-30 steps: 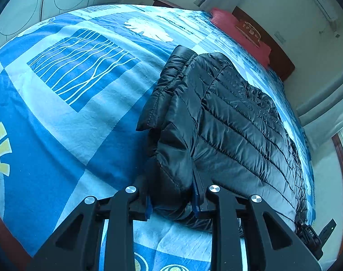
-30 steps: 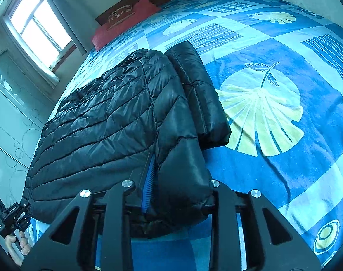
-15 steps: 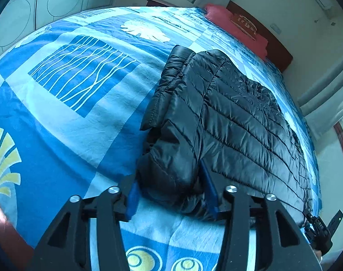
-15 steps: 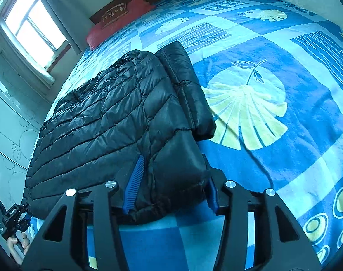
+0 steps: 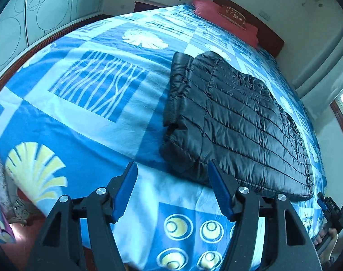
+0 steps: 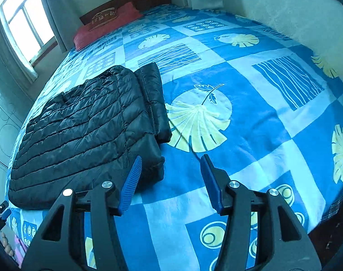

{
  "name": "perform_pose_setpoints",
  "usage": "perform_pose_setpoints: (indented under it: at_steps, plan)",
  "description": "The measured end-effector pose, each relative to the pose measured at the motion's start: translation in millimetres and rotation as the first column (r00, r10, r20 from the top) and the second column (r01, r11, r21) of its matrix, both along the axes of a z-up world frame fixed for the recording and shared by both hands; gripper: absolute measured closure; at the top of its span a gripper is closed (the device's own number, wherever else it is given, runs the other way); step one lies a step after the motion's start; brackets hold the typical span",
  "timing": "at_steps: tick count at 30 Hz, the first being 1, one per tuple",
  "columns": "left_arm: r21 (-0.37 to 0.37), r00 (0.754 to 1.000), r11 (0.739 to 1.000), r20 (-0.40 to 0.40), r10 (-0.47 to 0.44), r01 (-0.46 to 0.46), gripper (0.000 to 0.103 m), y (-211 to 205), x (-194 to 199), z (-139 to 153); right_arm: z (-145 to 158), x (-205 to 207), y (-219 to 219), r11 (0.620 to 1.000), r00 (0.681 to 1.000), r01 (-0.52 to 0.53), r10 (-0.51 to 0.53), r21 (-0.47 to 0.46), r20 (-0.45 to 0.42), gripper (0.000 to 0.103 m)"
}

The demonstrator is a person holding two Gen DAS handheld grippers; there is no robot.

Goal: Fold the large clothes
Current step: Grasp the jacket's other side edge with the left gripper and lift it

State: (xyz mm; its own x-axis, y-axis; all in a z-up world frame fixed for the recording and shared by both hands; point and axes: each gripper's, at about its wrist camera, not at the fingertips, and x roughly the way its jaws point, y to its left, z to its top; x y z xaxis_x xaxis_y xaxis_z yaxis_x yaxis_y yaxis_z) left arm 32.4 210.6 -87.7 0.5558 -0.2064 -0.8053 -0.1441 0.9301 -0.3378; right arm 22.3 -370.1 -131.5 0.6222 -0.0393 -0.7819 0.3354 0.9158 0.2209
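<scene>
The jacket (image 5: pixel 234 122) lies folded flat on the bed (image 5: pixel 85 122), sleeve tucked alongside, likely so the fold holds. Left gripper (image 5: pixel 172 189) hangs over its near corner, jaws spreading wider, pinching nothing. Right gripper (image 6: pixel 169 180) sits at the near right corner, jaws apart, empty.

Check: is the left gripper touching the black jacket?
Apart. In the left wrist view the left gripper has its opening jaws clear of the black jacket, blue bedspread showing between them.
</scene>
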Motion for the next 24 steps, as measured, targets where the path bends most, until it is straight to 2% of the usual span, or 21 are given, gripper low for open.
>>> perform_pose_setpoints:
  at_steps: [3, 4, 6, 9, 14, 21, 24]
  plan:
    - [0.010, 1.000, 1.000, 0.017, -0.009, 0.009, 0.037, 5.2, 1.9, 8.3, 8.3, 2.7, 10.7, 1.000, 1.000, -0.023, 0.023, -0.003, 0.017, 0.058]
    - [0.014, 1.000, 1.000, 0.028, -0.012, 0.011, 0.032, 6.4, 4.6, 10.7, 9.9, 7.3, 17.5, 0.999, 0.999, -0.041, 0.041, 0.003, 0.022, 0.060]
    - [0.010, 0.999, 1.000, 0.040, -0.017, 0.016, 0.032, 7.9, 11.5, 11.2, 9.7, 21.1, 33.9, 0.996, 0.996, -0.091, 0.091, 0.014, 0.018, 0.061]
    - [-0.009, 0.999, 0.999, 0.005, -0.047, 0.047, 0.032, 5.9, 38.1, -0.4, 4.6, 49.5, 66.0, 0.982, 0.983, -0.184, 0.184, 0.030, 0.006, 0.061]
    - [-0.050, 0.998, 0.998, -0.038, -0.052, 0.050, 0.032, 2.6, 74.8, -12.5, 6.2, 108.3, 132.9, 0.944, 0.944, -0.329, 0.329, 0.020, 0.018, 0.061]
    - [-0.013, 0.996, 0.997, -0.039, -0.075, 0.074, 0.032, -3.1, 113.5, -11.4, 2.4, 166.5, 193.7, 0.914, 0.914, -0.406, 0.406, -0.015, 0.028, 0.061]
    - [0.002, 0.995, 0.996, -0.054, -0.085, 0.086, 0.032, -4.4, 126.9, -15.8, -14.8, 180.0, 206.9, 0.906, 0.906, -0.423, 0.422, -0.024, -0.018, 0.061]
